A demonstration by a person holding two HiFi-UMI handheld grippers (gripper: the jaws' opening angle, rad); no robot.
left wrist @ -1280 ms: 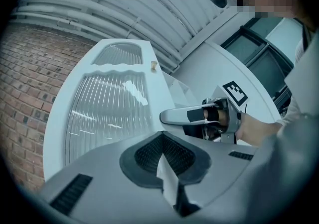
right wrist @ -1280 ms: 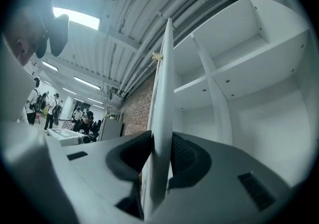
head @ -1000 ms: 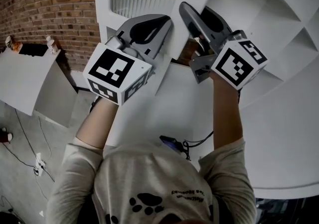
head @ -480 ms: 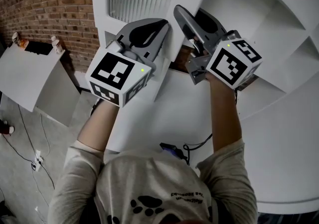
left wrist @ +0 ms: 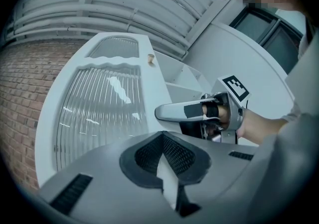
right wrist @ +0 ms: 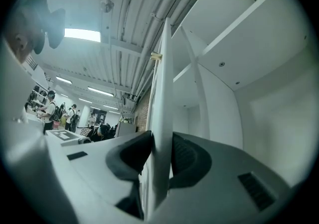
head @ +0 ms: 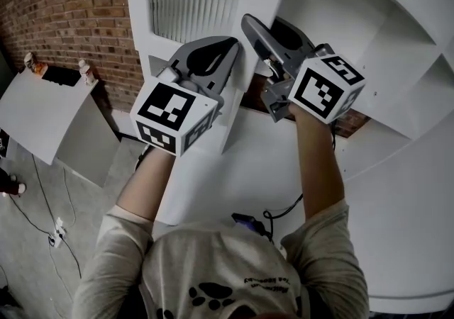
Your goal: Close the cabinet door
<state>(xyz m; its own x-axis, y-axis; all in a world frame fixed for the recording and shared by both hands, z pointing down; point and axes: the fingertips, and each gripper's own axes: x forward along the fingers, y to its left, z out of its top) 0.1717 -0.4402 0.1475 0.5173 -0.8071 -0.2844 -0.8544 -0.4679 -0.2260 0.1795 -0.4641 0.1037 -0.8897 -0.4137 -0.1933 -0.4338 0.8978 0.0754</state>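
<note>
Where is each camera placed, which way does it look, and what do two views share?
Head view: on the person's head, looking down at the cabinet door; both arms, left tongs and right tongs show.
Left gripper view: on the left tongs, facing the door's ribbed glass; right tongs and arm show.
Right gripper view: on the right tongs, looking up the door edge they clamp.
Shared: head and left gripper views show the right tongs.

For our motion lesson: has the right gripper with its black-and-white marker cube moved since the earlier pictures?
Cannot tell: the right gripper drifts slightly left in frame, but the white cabinet shelves drift likewise.
</note>
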